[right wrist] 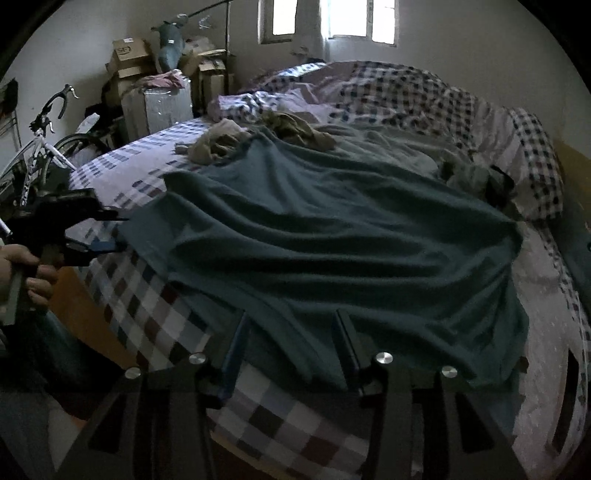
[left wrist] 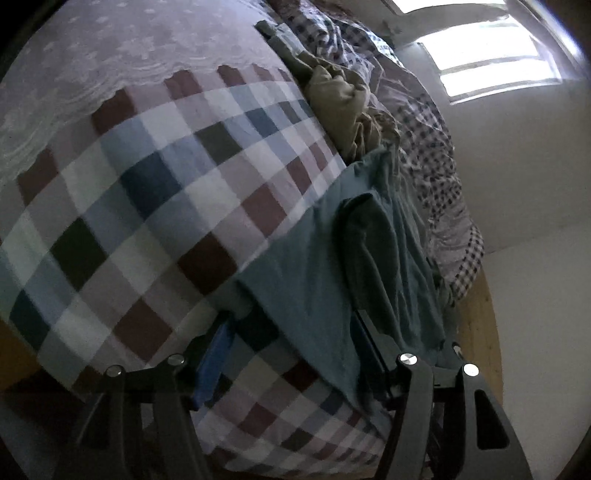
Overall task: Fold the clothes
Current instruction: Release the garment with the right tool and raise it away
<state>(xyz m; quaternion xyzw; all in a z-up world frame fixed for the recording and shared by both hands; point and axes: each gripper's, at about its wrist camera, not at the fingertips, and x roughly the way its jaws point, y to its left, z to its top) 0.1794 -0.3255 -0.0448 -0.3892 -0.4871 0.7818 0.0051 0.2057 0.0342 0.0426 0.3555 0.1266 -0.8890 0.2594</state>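
Note:
A large dark teal garment (right wrist: 332, 229) lies spread and wrinkled across the bed. Its near hem sits between the fingers of my right gripper (right wrist: 291, 332), whose jaws stand apart and open. In the left wrist view the garment's (left wrist: 332, 277) corner lies between the jaws of my left gripper (left wrist: 291, 332), which is also open. The right wrist view also shows the left gripper (right wrist: 116, 232), held by a hand (right wrist: 22, 266), at the garment's left corner. An olive garment (right wrist: 295, 129) and a beige one (right wrist: 218, 144) lie crumpled behind it.
The bed has a checked sheet (right wrist: 155, 306) and a bunched checked duvet (right wrist: 399, 92) at the far side. A dark small garment (right wrist: 476, 177) lies at the right. A bicycle (right wrist: 40, 147) and stacked cardboard boxes (right wrist: 129, 55) stand left of the bed, under a window (right wrist: 347, 18).

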